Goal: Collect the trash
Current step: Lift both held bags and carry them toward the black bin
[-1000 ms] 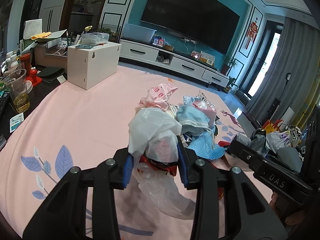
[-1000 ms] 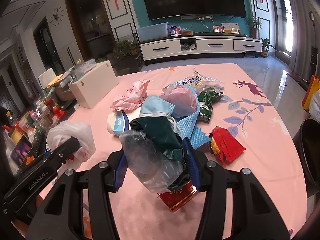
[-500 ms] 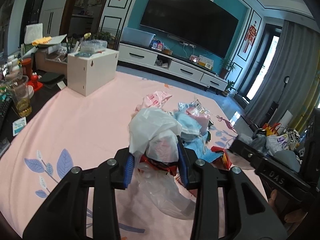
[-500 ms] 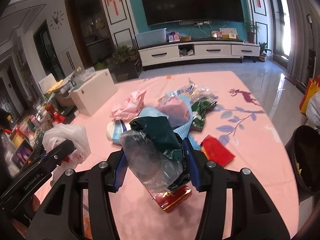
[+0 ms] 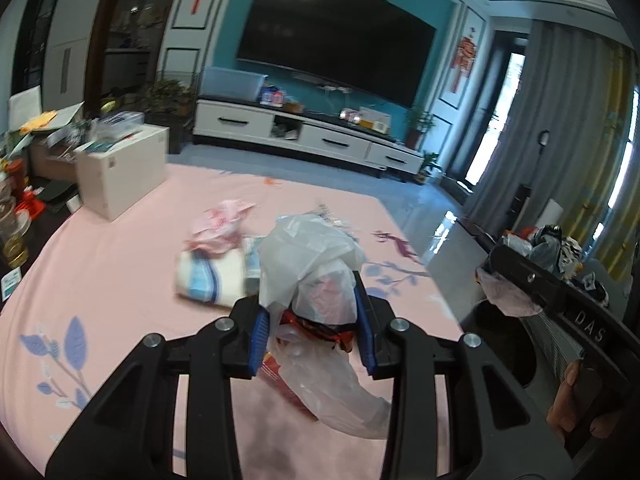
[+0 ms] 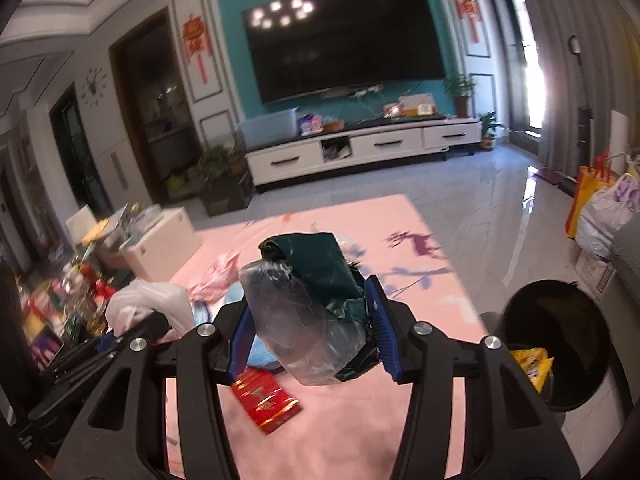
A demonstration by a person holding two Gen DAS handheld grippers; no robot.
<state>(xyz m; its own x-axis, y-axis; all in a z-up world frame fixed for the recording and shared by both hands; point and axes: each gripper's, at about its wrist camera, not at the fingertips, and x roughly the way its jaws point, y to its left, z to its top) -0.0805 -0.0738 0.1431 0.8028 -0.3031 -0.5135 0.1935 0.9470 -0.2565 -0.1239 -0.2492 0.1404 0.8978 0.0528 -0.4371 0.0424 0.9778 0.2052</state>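
My left gripper (image 5: 312,320) is shut on a crumpled white plastic bag (image 5: 308,256) with a red wrapper (image 5: 316,326) bunched into it, lifted above the pink tablecloth (image 5: 120,280). My right gripper (image 6: 308,332) is shut on a clear plastic wad (image 6: 288,320) and a dark green bag (image 6: 320,264), also in the air. A black-lined bin (image 6: 592,416) stands to its lower right, off the table edge, with a yellow wrapper (image 6: 532,360) inside. A red packet (image 6: 266,400) lies on the cloth below the right gripper. A pink wrapper (image 5: 220,224) and a white-and-blue pack (image 5: 208,276) remain on the table.
A white box (image 5: 120,168) stands at the table's far left corner. Beside it a dark side table holds a glass (image 5: 12,240) and clutter. Full bags (image 6: 604,208) sit on the floor to the right. A hand (image 5: 568,400) holds the right gripper.
Both grippers have risen and swung to the right with their loads still held. The trash pile has slid left and back, and the bin has come closer in the right wrist view.
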